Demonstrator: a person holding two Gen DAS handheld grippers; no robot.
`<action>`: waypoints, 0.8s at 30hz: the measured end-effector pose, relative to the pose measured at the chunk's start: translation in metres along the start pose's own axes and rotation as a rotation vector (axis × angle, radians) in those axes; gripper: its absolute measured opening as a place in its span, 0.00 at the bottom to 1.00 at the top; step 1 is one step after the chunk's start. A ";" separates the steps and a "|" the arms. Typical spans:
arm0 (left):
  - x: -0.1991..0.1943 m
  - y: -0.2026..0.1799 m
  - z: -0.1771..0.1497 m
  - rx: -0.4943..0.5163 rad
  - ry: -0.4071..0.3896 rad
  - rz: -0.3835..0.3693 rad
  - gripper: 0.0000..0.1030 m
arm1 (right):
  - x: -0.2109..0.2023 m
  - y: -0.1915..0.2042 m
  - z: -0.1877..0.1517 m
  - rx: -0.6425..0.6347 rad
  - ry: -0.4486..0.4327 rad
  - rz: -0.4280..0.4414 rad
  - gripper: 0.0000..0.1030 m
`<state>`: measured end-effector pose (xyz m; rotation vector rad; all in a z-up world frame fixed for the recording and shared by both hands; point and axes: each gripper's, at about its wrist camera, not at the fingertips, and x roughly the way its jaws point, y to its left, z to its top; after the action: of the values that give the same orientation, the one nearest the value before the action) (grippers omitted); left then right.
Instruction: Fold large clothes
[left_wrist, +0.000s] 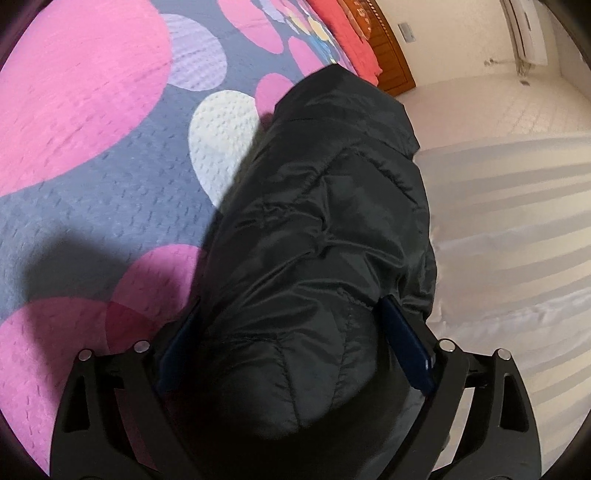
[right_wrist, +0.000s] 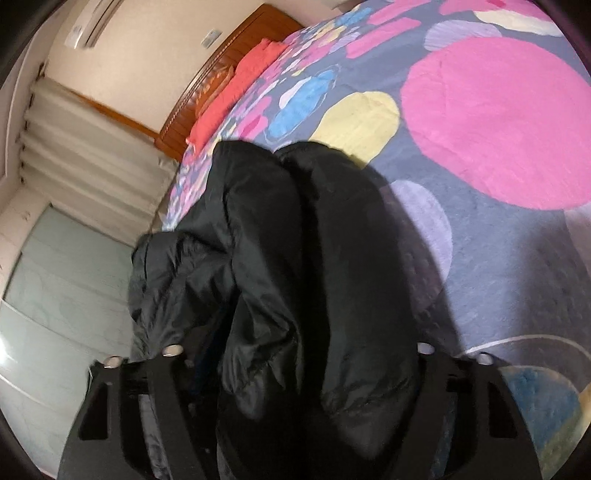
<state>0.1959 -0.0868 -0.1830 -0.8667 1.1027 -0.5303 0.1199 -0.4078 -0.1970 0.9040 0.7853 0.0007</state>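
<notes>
A black quilted puffer jacket (left_wrist: 325, 221) hangs from both grippers above the bed. My left gripper (left_wrist: 291, 317) is shut on the jacket, a thick bunch of padded fabric filling the gap between its blue-padded fingers (left_wrist: 406, 343). In the right wrist view the jacket (right_wrist: 295, 258) also bulges out between the fingers of my right gripper (right_wrist: 299, 350), which is shut on it; its fingertips are hidden by the fabric. The far end of the jacket droops toward the bed's edge.
The bed carries a grey-blue quilt (left_wrist: 110, 206) with big pink, white and yellow circles. A red pillow (right_wrist: 229, 99) lies by the wooden headboard (right_wrist: 207, 74). Striped white bedding (left_wrist: 517, 229) and floor lie beside the bed. An air conditioner (left_wrist: 524, 29) hangs on the wall.
</notes>
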 end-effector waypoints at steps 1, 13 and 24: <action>0.001 -0.002 -0.001 0.013 0.002 0.005 0.85 | 0.002 0.001 -0.002 0.000 0.004 0.009 0.56; -0.026 -0.006 0.005 0.077 -0.016 0.004 0.71 | -0.003 0.029 -0.024 -0.027 -0.030 0.060 0.33; -0.070 0.003 0.053 0.102 -0.088 0.048 0.70 | 0.055 0.081 -0.023 -0.034 0.012 0.151 0.32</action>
<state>0.2184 -0.0147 -0.1376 -0.7657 1.0056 -0.4994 0.1714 -0.3228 -0.1818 0.9301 0.7245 0.1510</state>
